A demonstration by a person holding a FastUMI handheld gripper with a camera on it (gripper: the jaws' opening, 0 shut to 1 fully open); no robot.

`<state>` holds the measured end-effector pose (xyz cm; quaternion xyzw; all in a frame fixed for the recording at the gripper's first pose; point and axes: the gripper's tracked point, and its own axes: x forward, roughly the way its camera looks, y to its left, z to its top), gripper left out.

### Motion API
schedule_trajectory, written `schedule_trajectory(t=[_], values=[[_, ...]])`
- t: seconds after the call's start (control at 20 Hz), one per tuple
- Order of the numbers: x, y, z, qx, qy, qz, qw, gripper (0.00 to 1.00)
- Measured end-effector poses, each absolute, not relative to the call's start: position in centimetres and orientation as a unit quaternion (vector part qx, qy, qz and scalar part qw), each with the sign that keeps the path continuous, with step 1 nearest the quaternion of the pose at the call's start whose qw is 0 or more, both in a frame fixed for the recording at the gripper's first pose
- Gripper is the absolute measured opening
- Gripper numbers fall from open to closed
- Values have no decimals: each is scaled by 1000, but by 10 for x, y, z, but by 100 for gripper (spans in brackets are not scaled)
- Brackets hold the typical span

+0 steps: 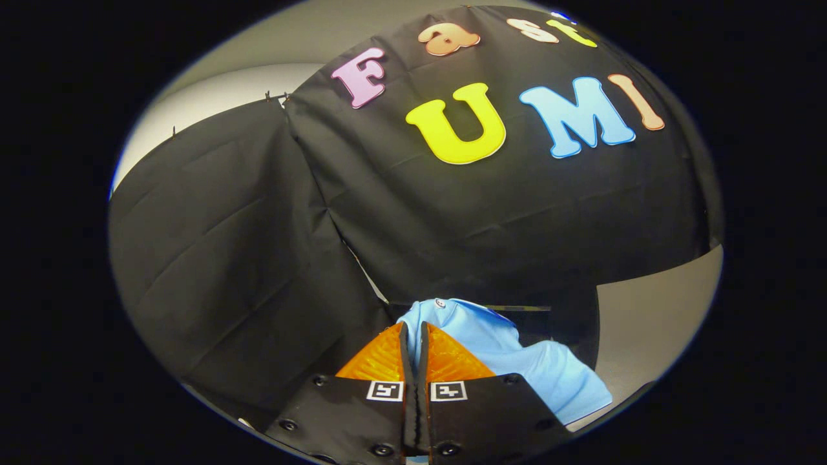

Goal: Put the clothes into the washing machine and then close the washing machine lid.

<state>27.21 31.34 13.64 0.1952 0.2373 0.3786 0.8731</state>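
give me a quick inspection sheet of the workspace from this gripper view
surface: pale surface beyond and beside the cloth wall; what the shirt rests on cannot be told
job's things: light blue shirt, bunched, hanging from the fingers and draping away past them; washing machine: nothing seen
clutter: nothing seen
grippers: gripper with its fingers drawn close together, a thin slit between them, a strip of blue cloth showing in that slit; they appear shut on the shirt
cables: nothing seen
surroundings: black cloth wall of the booth ahead, creased, in two hung panels; pale room wall above it
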Motion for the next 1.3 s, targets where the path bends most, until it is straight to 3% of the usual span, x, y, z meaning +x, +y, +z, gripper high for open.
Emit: schedule_trajectory(t=[0.55, 1.3], values=[[263, 398, 119, 169, 244, 392, 871, 1], [286, 452, 11, 77, 291, 357, 884, 1]])
